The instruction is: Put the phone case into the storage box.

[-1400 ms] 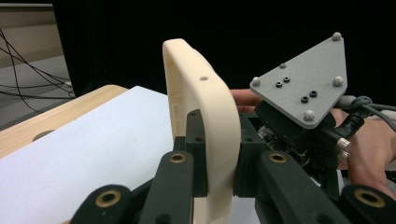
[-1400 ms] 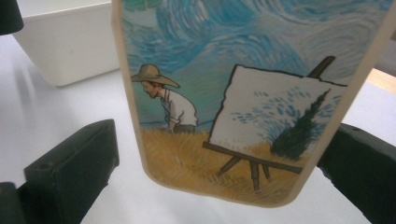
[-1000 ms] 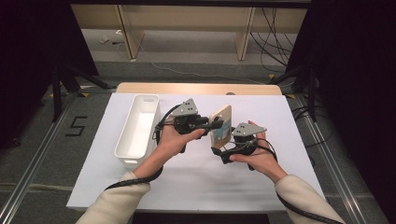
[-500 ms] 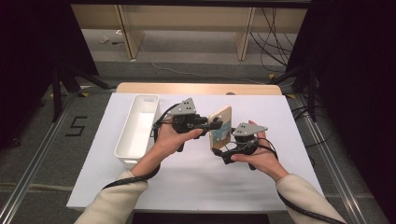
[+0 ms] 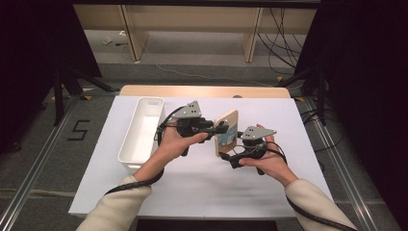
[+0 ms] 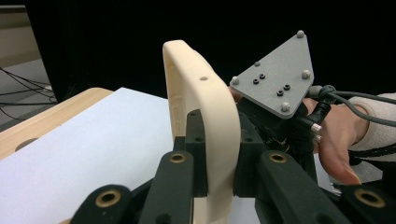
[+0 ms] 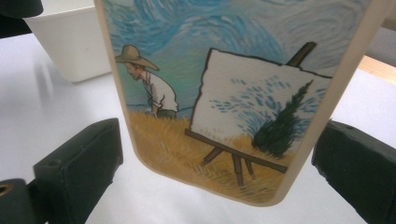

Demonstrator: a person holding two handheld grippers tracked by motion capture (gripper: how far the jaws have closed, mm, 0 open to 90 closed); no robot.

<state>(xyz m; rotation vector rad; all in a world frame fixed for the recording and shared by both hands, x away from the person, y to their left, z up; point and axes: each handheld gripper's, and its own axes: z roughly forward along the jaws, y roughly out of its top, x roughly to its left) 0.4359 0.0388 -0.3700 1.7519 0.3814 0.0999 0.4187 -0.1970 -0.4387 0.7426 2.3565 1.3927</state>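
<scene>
Left fingers (image 6: 205, 154) clamping cream, painted phone case (image 5: 226, 132)

A lab recording bay: black curtains (image 5: 361, 72) are hanging at both sides, cables (image 5: 284, 38) trailing at upper right, a floor marking (image 5: 79, 130) showing left of the white tabletop (image 5: 298, 125).

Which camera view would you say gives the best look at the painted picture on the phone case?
The right gripper view: the phone case faces it, showing the painter and easel clearly. The left gripper view shows its cream edge clamped in the left gripper. The high view shows it small and tilted.
</scene>
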